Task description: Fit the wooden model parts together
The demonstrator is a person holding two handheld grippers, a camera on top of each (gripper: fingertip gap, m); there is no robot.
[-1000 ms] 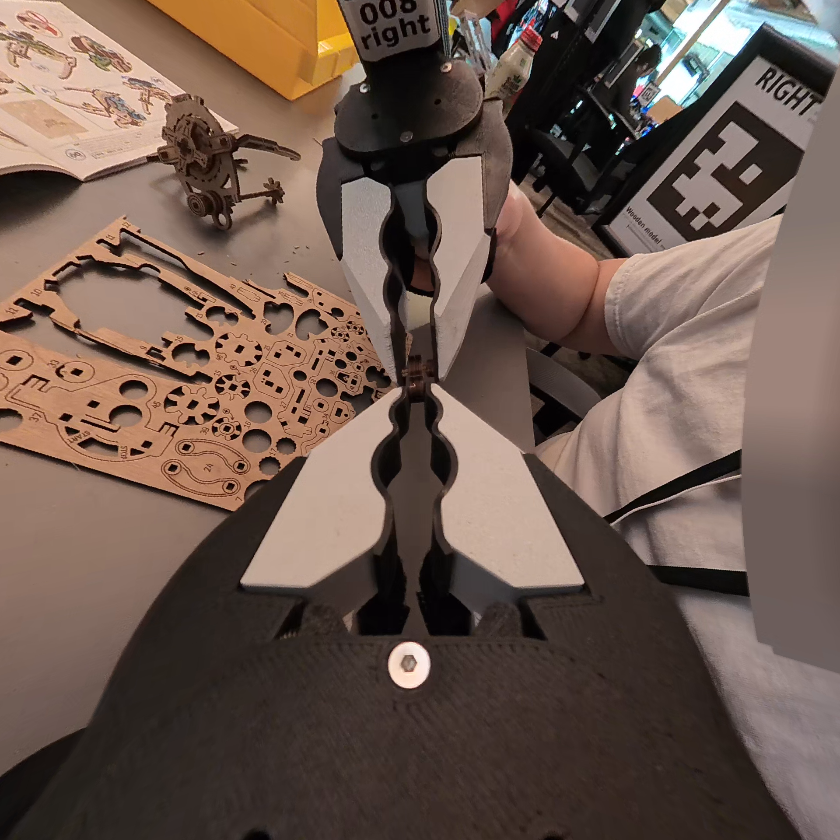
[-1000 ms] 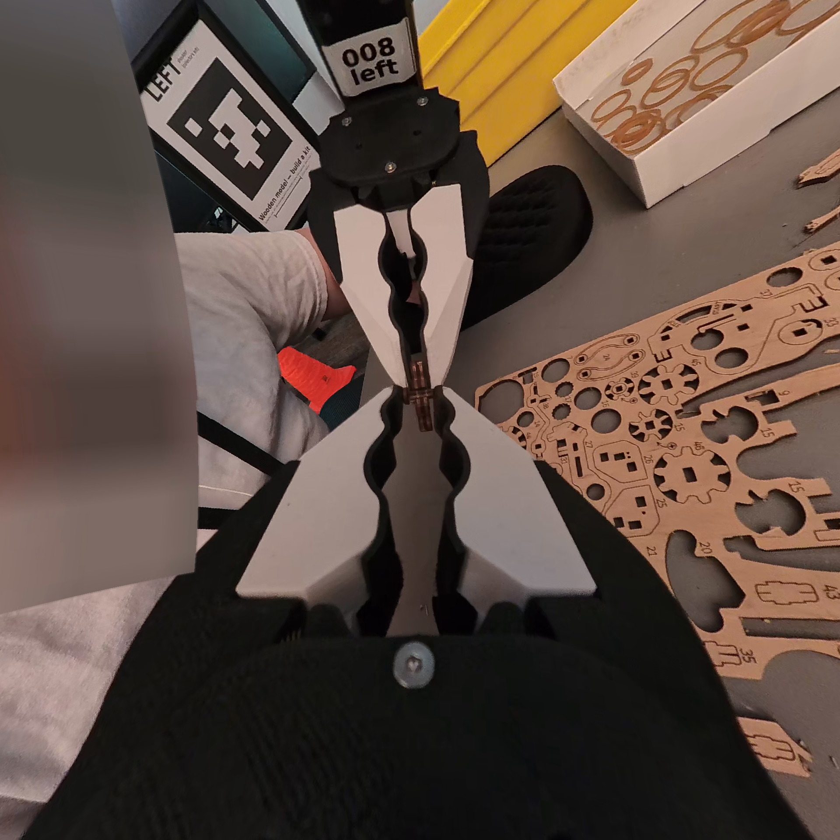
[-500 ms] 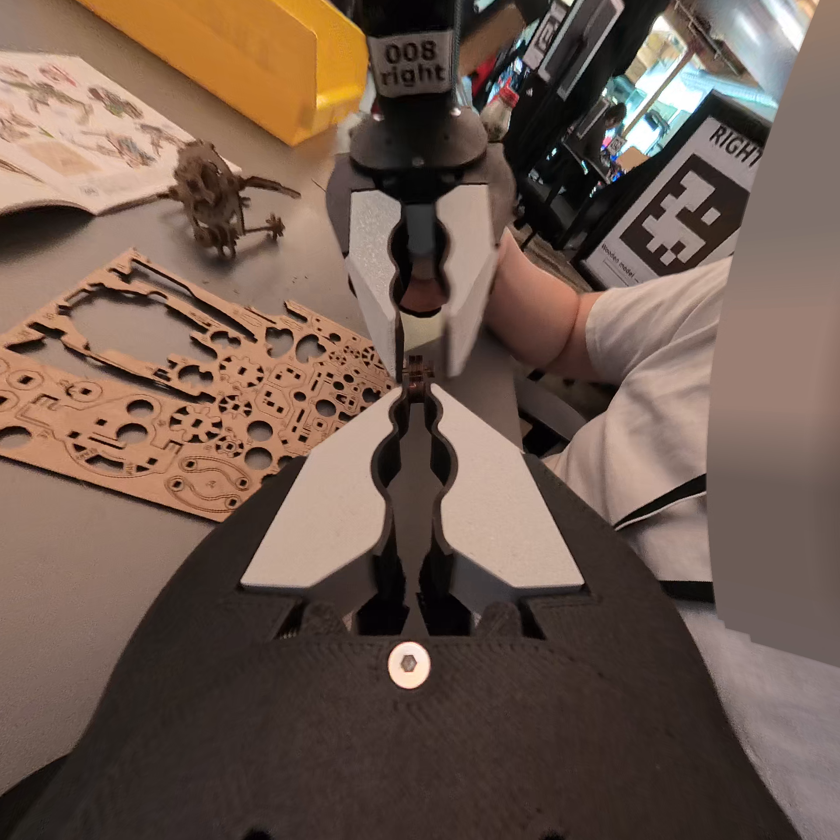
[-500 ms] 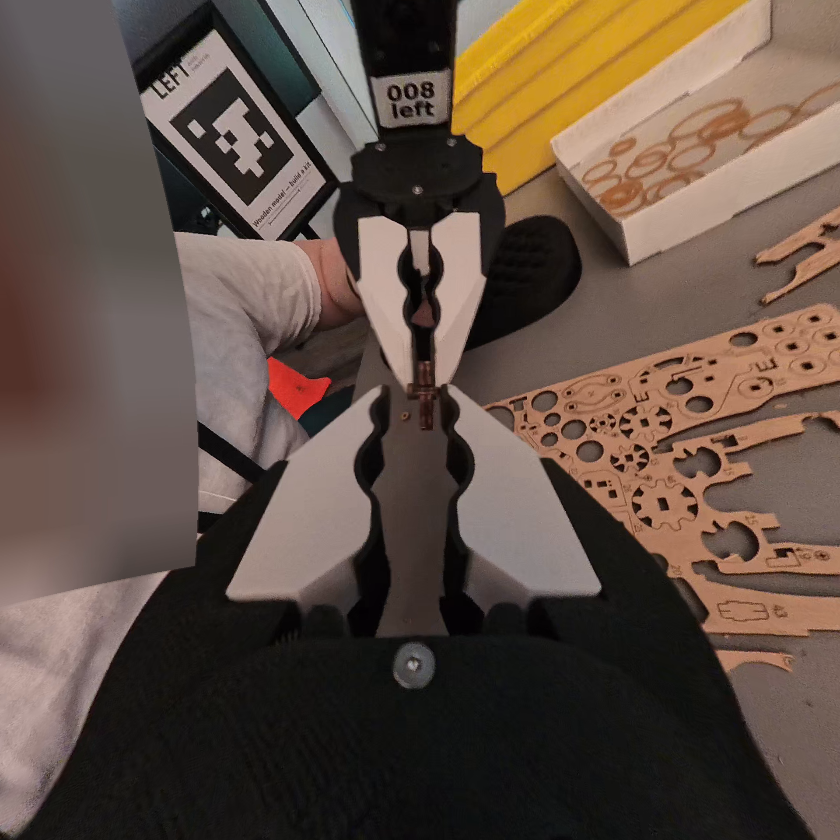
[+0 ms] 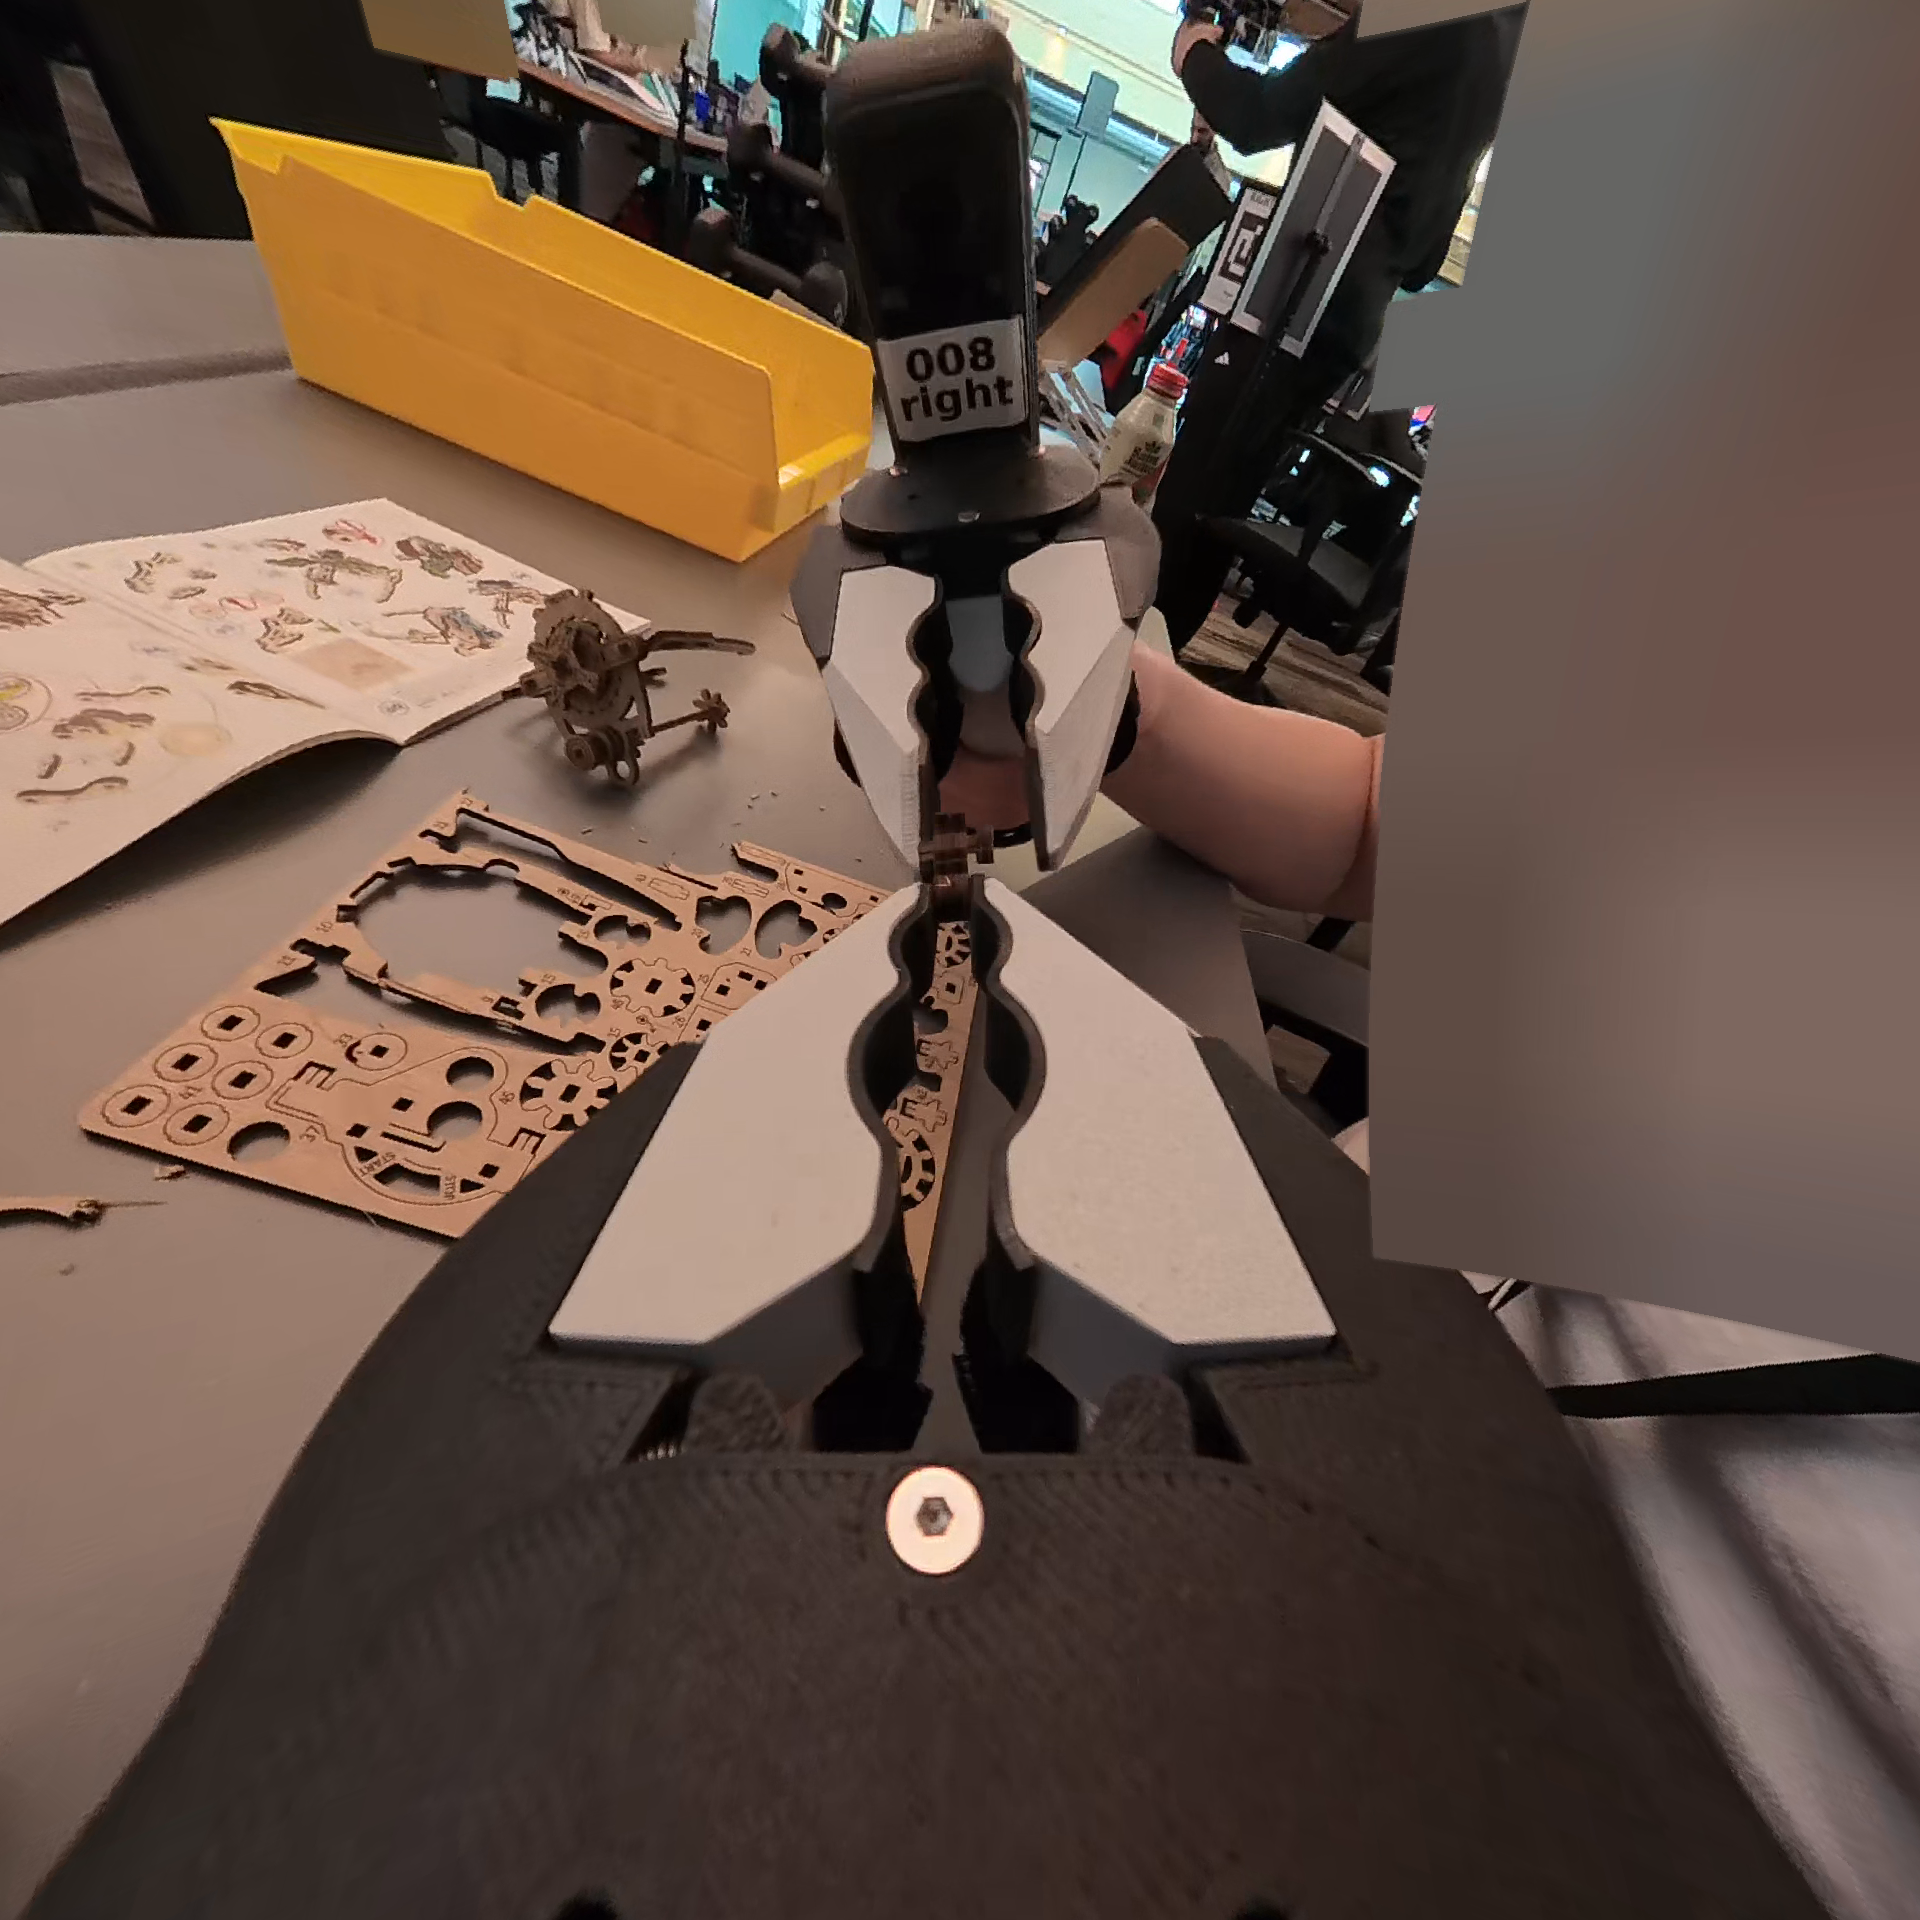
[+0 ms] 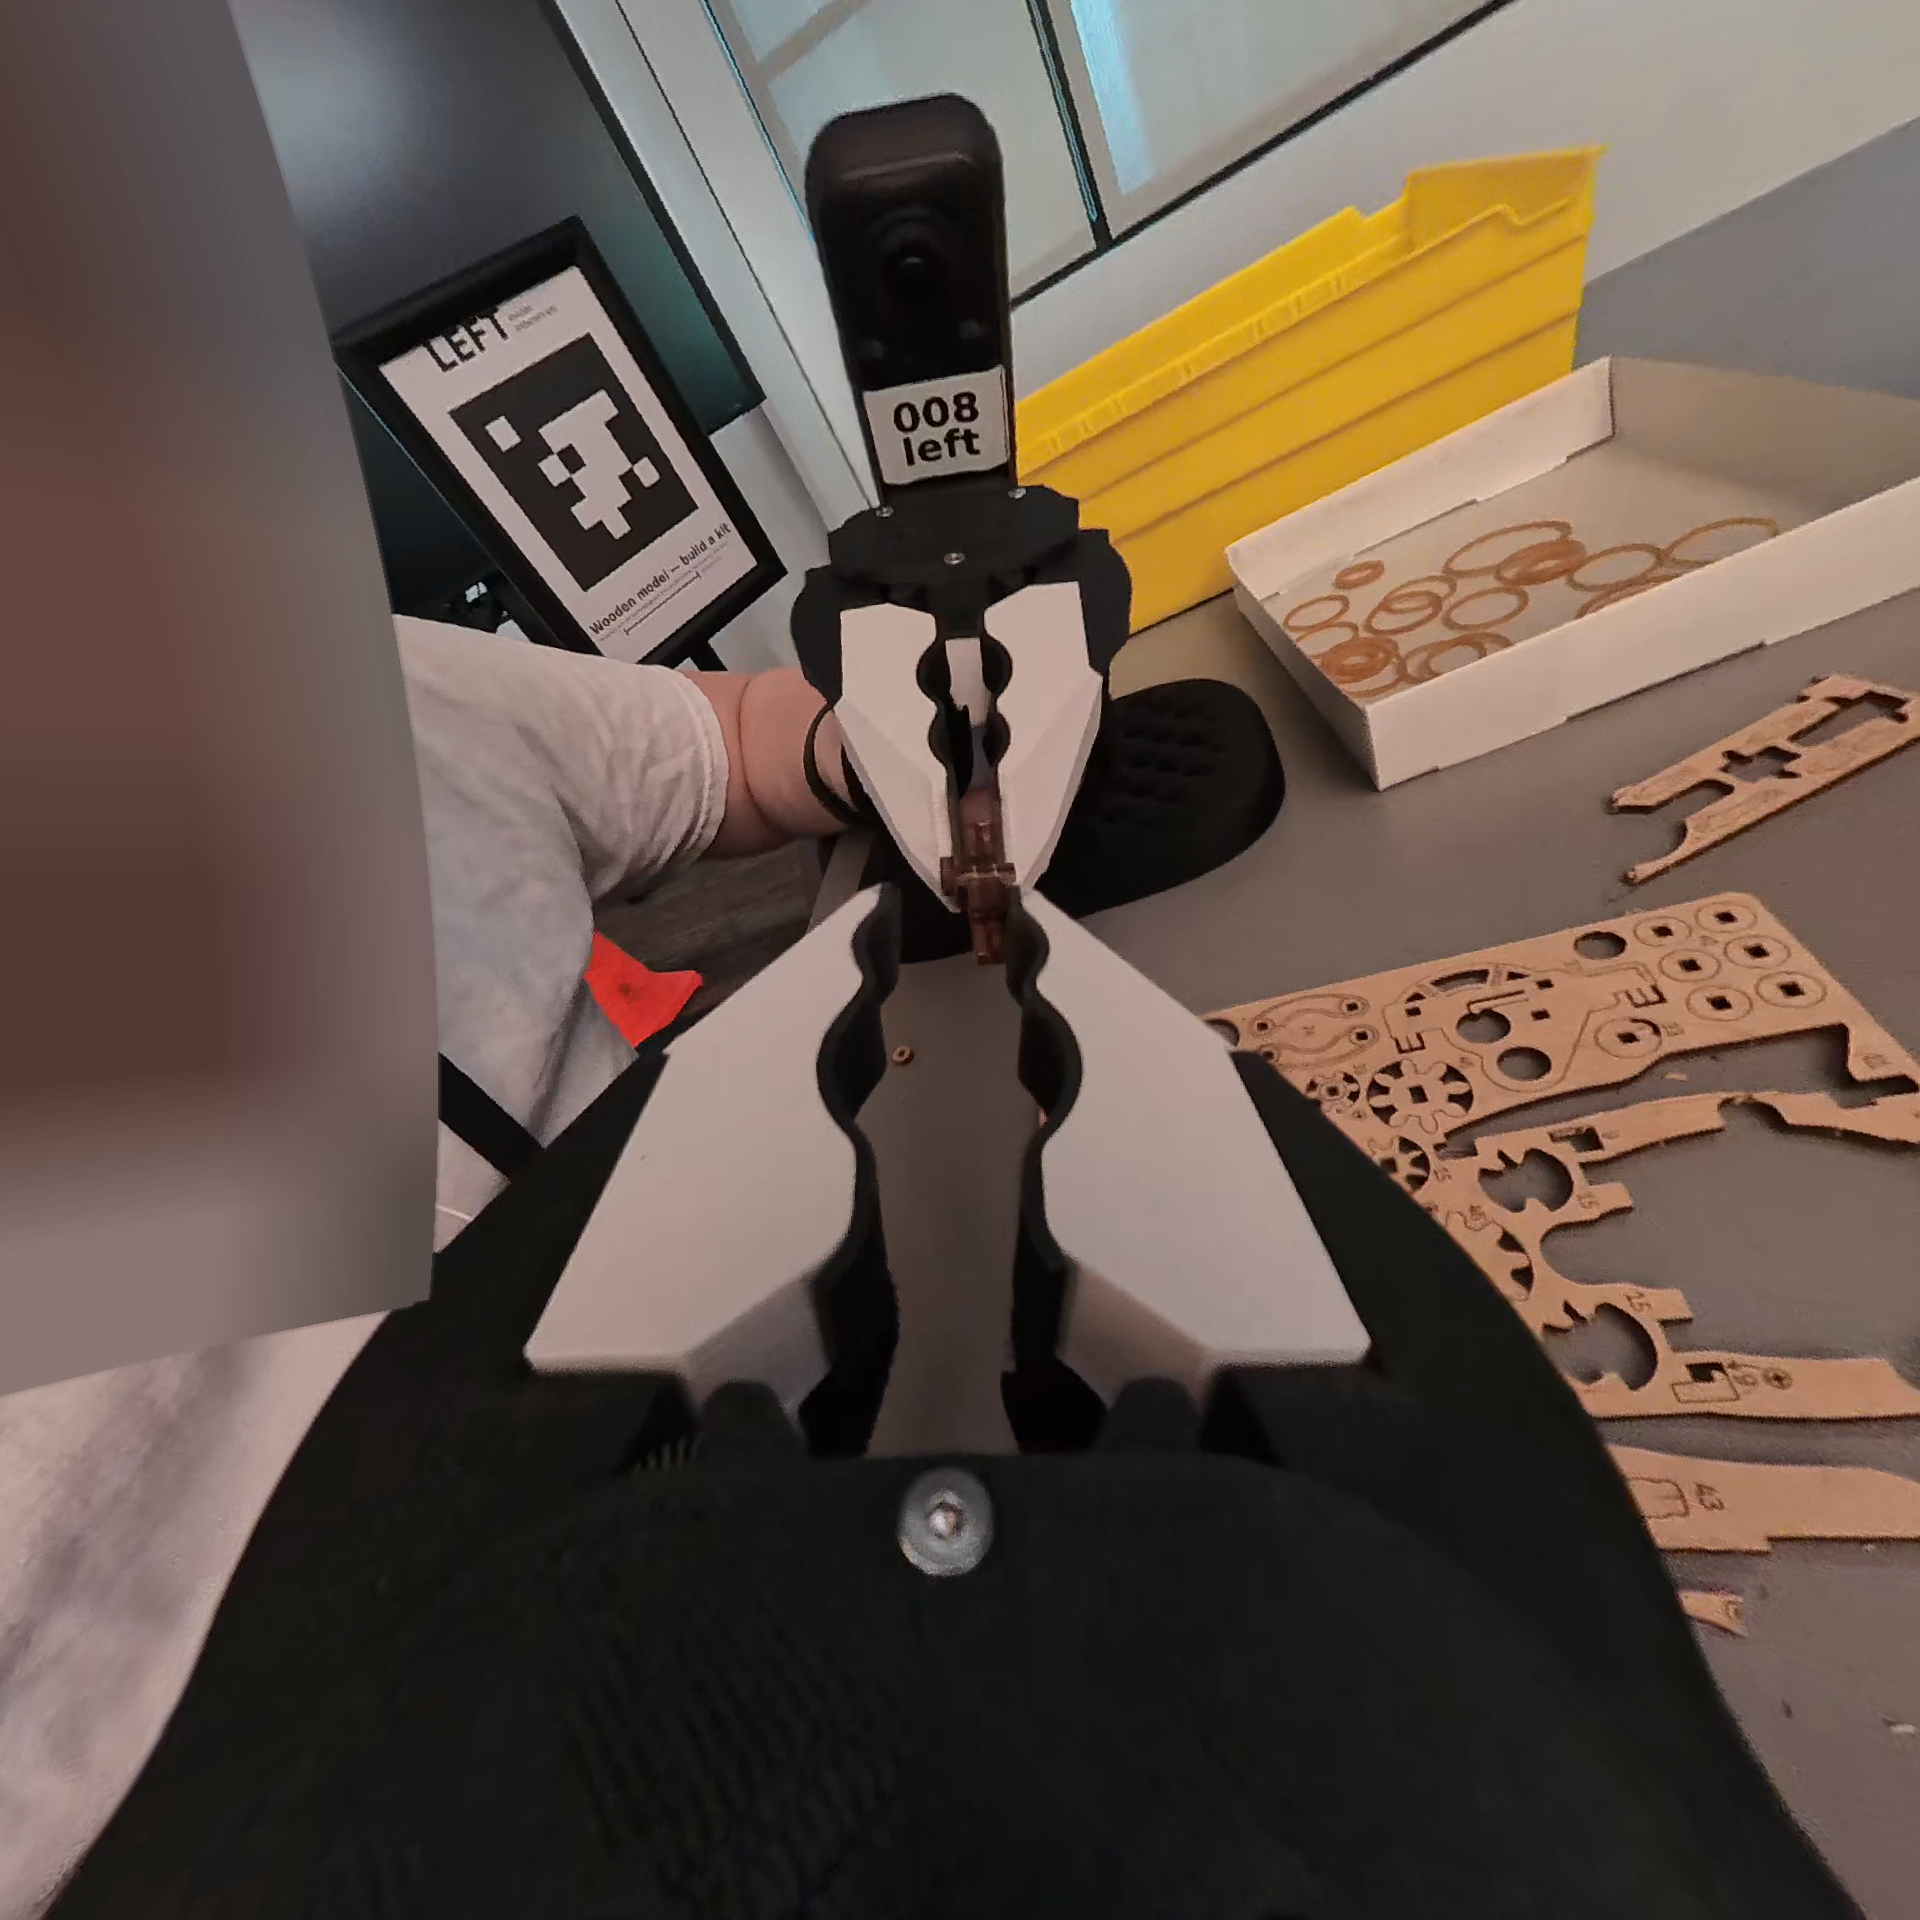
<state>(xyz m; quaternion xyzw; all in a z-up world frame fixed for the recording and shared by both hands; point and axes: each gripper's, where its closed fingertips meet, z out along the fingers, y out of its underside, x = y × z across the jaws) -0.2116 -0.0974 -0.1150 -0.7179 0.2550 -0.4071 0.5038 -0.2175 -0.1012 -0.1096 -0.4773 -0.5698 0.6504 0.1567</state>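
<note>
1. At far left an open instruction booklet [image 5: 208,644] lies on the grey table [image 5: 156,416]. Nearer the camera is the punched wooden sheet [image 5: 416,1039].
2. Right of the booklet stands a part-built wooden model [image 5: 597,686], untouched. The yellow bin [image 5: 540,332] is behind it.
3. Centre: the left gripper [image 5: 948,891] has its jaws all but closed, pinching the small wooden part [image 5: 948,847] at the very fingertips. The part is held in the air above the table edge.
4. Facing it, the right gripper [image 6: 951,909] has its jaws well apart and holds nothing. One of its fingertips sits just beside the part; whether they touch cannot be told.
5. Risk, as judged: the hold covers only a sliver of the part. A sideways nudge from the open gripper could twist it out, and it would drop off the table edge towards the person's lap.
6. Risk: if the right jaws close off-centre, the thin tabs may snap or the joint may spring apart.
</note>
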